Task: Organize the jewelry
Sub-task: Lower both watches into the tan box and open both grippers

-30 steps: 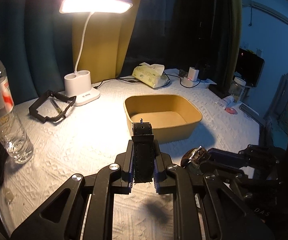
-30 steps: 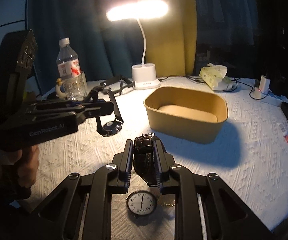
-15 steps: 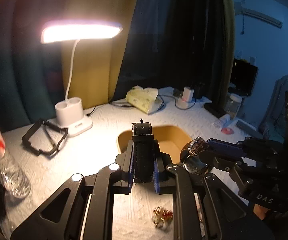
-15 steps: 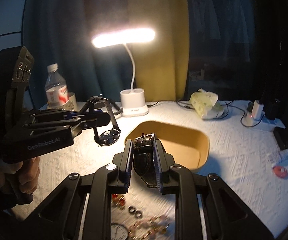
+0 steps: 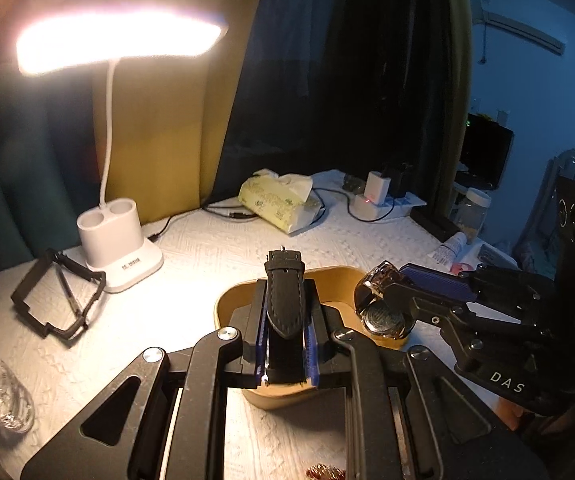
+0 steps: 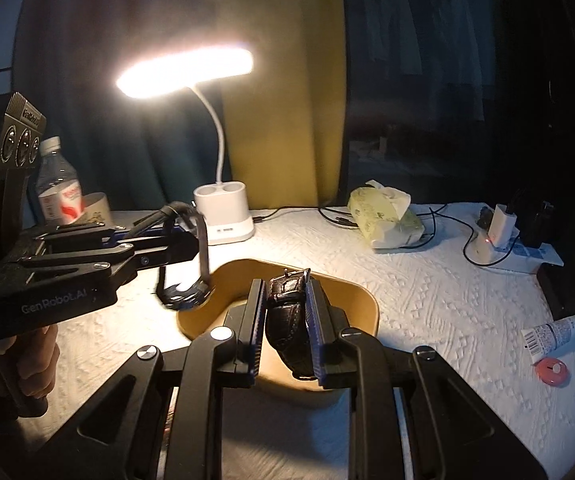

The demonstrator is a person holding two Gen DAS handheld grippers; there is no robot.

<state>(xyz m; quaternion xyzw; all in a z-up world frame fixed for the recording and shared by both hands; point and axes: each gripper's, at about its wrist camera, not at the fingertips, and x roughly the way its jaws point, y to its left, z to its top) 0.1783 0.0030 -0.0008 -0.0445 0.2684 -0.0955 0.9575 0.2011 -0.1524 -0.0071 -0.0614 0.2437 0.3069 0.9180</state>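
"GenRobot.AI" reads white along the left gripper (image 6: pixel 183 248) body, at nine o'clock in the right wrist view. "DAS" shows on the right gripper (image 5: pixel 379 300) housing, four o'clock, left view.

A lit white gooseneck desk lamp (image 6: pixel 223 216) stands at the far side of the desk (image 6: pixel 427 292), which is covered by a white textured cloth. Behind hang dark teal and mustard-yellow curtains (image 6: pixel 279 120). A blue-tinted wall (image 5: pixel 535 80) rises at right.
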